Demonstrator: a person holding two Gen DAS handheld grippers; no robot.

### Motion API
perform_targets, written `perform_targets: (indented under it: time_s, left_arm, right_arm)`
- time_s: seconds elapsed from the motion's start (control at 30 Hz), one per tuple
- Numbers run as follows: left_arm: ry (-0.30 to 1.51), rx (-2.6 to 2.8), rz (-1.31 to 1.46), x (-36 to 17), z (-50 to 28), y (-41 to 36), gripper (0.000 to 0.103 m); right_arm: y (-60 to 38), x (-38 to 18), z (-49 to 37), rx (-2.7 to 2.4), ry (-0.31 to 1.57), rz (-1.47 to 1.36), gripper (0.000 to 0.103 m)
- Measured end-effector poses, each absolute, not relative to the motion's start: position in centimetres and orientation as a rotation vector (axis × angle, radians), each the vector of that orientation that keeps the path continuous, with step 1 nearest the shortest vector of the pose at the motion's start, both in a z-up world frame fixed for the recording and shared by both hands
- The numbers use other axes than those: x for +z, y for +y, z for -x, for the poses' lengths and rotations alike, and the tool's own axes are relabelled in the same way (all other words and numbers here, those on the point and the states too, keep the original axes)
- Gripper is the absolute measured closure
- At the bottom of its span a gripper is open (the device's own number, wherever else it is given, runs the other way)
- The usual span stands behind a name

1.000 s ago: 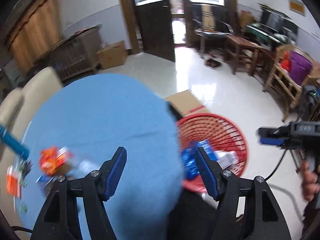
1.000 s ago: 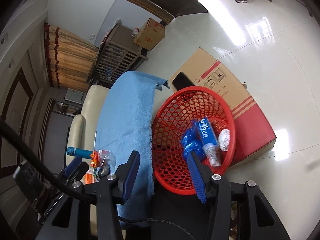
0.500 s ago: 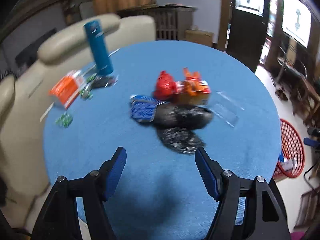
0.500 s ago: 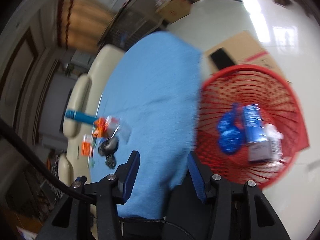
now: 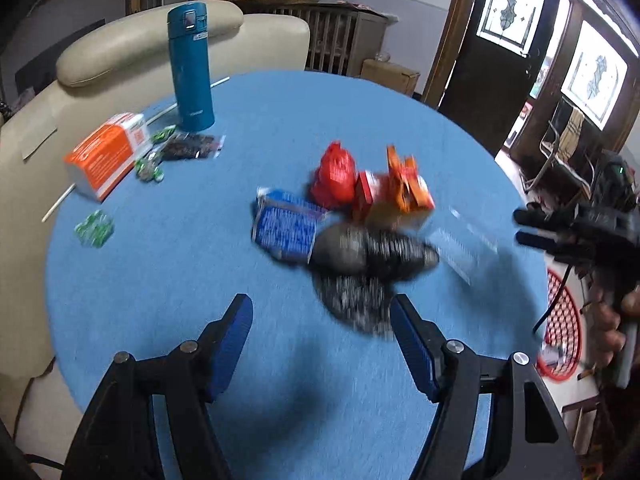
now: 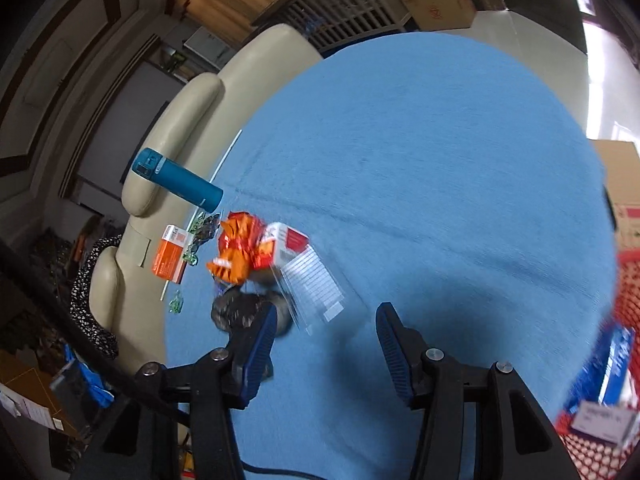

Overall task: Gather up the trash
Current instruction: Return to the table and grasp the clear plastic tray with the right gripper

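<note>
Left gripper [image 5: 322, 320] jaws wide, empty, aimed at black crumpled bag [image 5: 360, 264], likely next pick. Right gripper [image 6: 326, 328] also spread, empty, near clear wrapper [image 6: 316, 284]. Red basket [image 6: 628, 280] waits beside table.

Trash pile [image 5: 352, 232] motion-blurred in both views; black wrappers [image 5: 360, 272] unreadable. Red basket [image 6: 624, 320] cut off by the right frame edge, contents smeared. Right hand-held gripper [image 5: 532, 228] partly cropped in left view.
</note>
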State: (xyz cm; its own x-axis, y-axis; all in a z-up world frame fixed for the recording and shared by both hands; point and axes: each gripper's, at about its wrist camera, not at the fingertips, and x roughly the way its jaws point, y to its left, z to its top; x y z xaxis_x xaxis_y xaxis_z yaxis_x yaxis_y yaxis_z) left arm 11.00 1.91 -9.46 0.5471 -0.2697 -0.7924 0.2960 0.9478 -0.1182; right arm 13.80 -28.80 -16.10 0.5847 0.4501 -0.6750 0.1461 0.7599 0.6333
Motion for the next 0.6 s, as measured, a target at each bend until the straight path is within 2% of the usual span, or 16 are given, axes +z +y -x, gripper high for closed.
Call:
perform_targets:
  time_s: [0.13, 0.23, 0.6]
  left_arm:
    - [0.916, -0.386, -0.069, -9.6, -13.3, 0.6, 0.031]
    - [0.945, -0.408, -0.057, -10.3, -14.2, 0.5, 0.031]
    - [0.904, -0.486, -0.171, -10.0, -14.0, -0.4, 0.031]
  right_arm:
    - [-26.8, -16.9, -16.1, 0.199, 0.980, -0.692, 0.047]
    - [-25.6, -17.7, -17.1, 0.195, 1.014, -0.672, 0.038]
    - [-22.5, -18.7, -17.9, 0.149, 1.019, -0.435, 0.035]
